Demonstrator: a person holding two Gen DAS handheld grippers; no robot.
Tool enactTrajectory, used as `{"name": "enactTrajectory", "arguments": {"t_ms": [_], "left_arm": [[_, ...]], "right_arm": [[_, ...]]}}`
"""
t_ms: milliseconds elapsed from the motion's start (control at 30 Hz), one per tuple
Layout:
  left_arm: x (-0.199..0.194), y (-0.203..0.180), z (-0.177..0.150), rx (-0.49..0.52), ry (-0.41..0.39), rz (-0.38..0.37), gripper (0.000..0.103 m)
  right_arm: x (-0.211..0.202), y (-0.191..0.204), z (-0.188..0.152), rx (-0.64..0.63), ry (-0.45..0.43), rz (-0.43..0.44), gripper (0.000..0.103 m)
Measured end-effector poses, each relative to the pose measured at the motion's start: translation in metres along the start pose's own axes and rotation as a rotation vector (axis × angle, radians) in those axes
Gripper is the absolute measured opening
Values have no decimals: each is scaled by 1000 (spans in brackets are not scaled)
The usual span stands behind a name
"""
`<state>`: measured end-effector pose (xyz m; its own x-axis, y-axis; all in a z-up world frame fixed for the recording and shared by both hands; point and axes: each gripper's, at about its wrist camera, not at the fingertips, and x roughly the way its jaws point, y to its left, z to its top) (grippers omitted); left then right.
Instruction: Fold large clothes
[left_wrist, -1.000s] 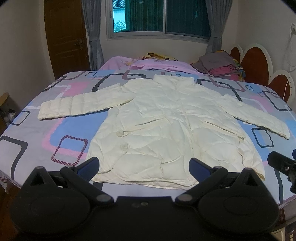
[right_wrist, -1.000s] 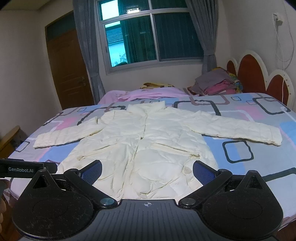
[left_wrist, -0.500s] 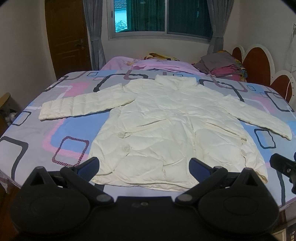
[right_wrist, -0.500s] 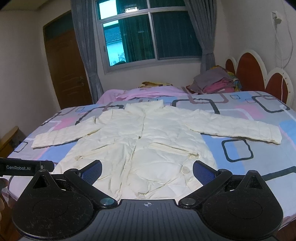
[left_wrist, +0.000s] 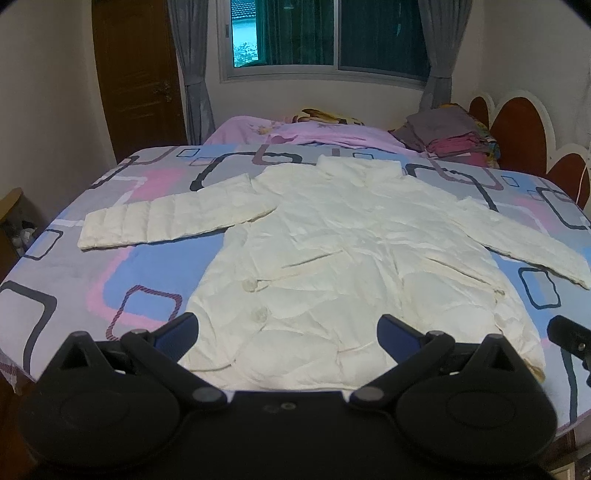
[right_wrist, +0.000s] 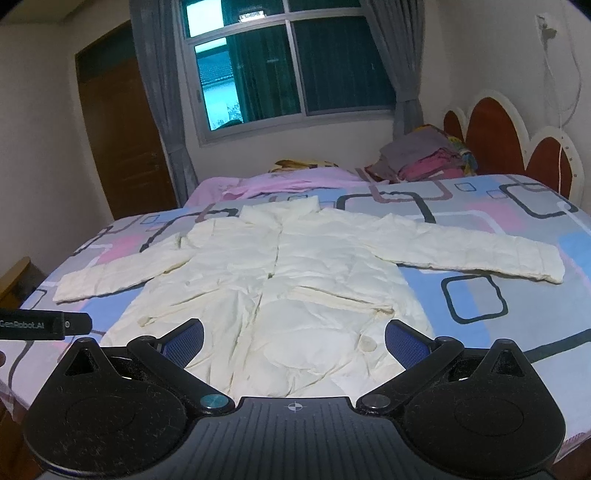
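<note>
A cream puffy jacket (left_wrist: 332, 251) lies flat and face up on the patterned bed, both sleeves spread out to the sides; it also shows in the right wrist view (right_wrist: 295, 280). Its hem is at the near edge of the bed. My left gripper (left_wrist: 288, 332) is open and empty, held just above the hem. My right gripper (right_wrist: 293, 339) is open and empty, also over the hem. The right gripper's tip shows at the right edge of the left wrist view (left_wrist: 569, 334).
The bed (left_wrist: 74, 266) has a grey, pink and blue sheet. A pile of folded clothes (left_wrist: 450, 136) and a pink blanket (left_wrist: 295, 129) lie at the far side. A red-and-white headboard (right_wrist: 517, 136) stands at the right, a wooden door (right_wrist: 122, 133) at the far left.
Both grippers have drawn slightly nearer and lower toward the jacket's hem. The jacket has not moved.
</note>
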<state>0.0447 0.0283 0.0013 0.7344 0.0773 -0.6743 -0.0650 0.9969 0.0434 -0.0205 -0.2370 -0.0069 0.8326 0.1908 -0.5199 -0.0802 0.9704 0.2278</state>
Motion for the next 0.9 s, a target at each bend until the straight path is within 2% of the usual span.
{"name": "enactTrajectory", "arguments": {"t_ms": [233,500,900], "left_arm": [[23,5,16,2,7,-10,103],[67,15,43,16,27,-34,103],[136,38,91,62,50,-116,103]], "right_arm": [[24,0,10,8,15,-24,103],[61,4,28,32,24,-68,103],[120,21,65,90,12,-193,103]]}}
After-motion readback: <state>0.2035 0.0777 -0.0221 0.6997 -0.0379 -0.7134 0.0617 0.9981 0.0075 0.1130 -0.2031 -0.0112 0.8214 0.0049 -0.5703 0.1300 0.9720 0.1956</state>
